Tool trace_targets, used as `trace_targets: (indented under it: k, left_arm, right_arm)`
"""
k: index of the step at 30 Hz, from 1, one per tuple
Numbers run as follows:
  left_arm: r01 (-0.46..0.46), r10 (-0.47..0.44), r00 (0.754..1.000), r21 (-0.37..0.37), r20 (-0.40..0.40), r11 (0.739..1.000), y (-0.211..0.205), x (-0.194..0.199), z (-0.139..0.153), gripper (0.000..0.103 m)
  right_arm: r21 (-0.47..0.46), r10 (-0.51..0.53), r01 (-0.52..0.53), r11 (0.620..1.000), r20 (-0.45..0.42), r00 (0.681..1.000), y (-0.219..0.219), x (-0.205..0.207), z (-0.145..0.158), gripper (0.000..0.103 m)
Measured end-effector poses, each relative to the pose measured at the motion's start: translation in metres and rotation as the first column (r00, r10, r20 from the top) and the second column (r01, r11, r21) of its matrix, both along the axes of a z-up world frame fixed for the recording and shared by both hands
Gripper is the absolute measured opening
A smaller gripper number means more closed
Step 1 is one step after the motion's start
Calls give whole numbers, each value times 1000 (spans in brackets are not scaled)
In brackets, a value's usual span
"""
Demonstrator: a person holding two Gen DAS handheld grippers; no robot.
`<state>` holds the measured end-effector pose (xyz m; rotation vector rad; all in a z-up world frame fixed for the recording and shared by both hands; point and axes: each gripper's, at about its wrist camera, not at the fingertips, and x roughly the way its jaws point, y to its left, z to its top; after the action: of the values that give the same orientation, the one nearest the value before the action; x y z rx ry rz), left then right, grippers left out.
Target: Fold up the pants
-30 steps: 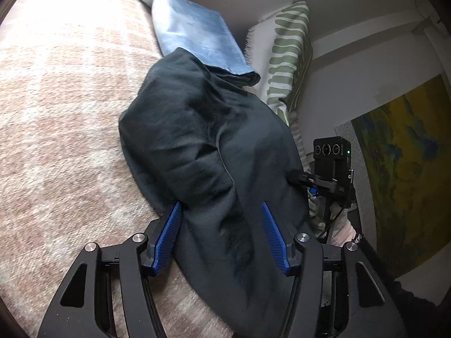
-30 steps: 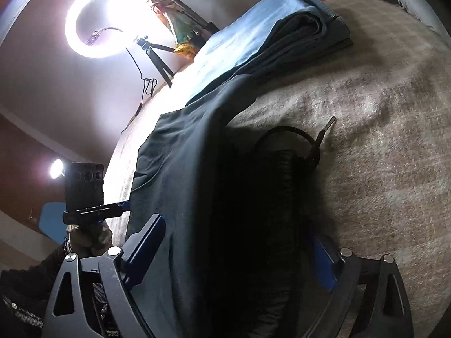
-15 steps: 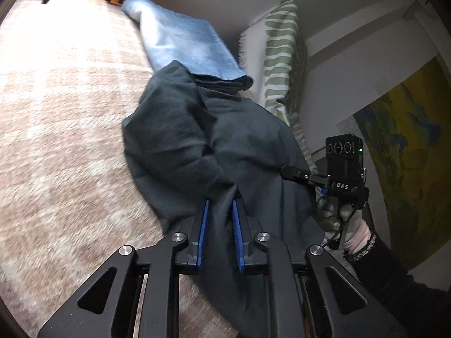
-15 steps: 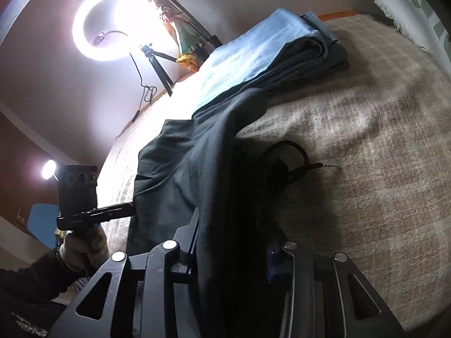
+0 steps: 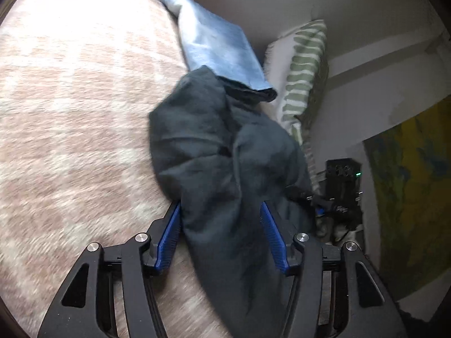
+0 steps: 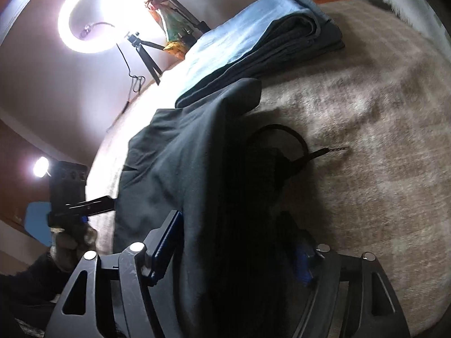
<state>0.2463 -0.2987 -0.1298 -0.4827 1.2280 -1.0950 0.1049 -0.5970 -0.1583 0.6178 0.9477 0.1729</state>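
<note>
Plaid blanket (image 5: 70,112) under you carries the dark pants (image 5: 225,169), bunched against folded jeans (image 5: 220,48). Your left gripper (image 5: 222,225) and right gripper (image 6: 239,242) have just been opening, cloth loose between their jaws. Soft, limp, light: pinch the waistband edge, not mid-fabric.

Ring light (image 6: 84,17) glare, motion blur

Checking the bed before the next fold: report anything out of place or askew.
The dark green-grey pants lie bunched, one end lapping the folded light blue jeans stack. A black drawstring loop trails loose on the beige plaid blanket. Both grippers, left and right, have just been opening, cloth between their jaws.
</note>
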Motion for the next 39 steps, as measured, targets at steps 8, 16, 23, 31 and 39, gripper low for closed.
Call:
trace_targets:
  k: [8,16,23,31,39]
  left_arm:
    - [-5,5,1000,-55,11,998,-5,-3,0,12]
    - [31,-21,993,-88,115,996,-3,-7,36,6]
    - [47,-24,982,-120,186,992,-11,6,66,6]
    - [45,-5,967,-150,255,988,-26,43,93,6]
    - [36,23,940,-166,341,985,-44,92,123,6]
  right_arm:
    - [-83,3,2,997,61,998,24,-14,26,34]
    - [-182,21,5,983,137,990,49,-22,71,32]
    - [-222,36,10,975,203,979,53,-15,109,32]
    - [-307,59,28,951,270,961,48,11,152,32]
    - [-360,82,49,932,341,936,37,62,193,32]
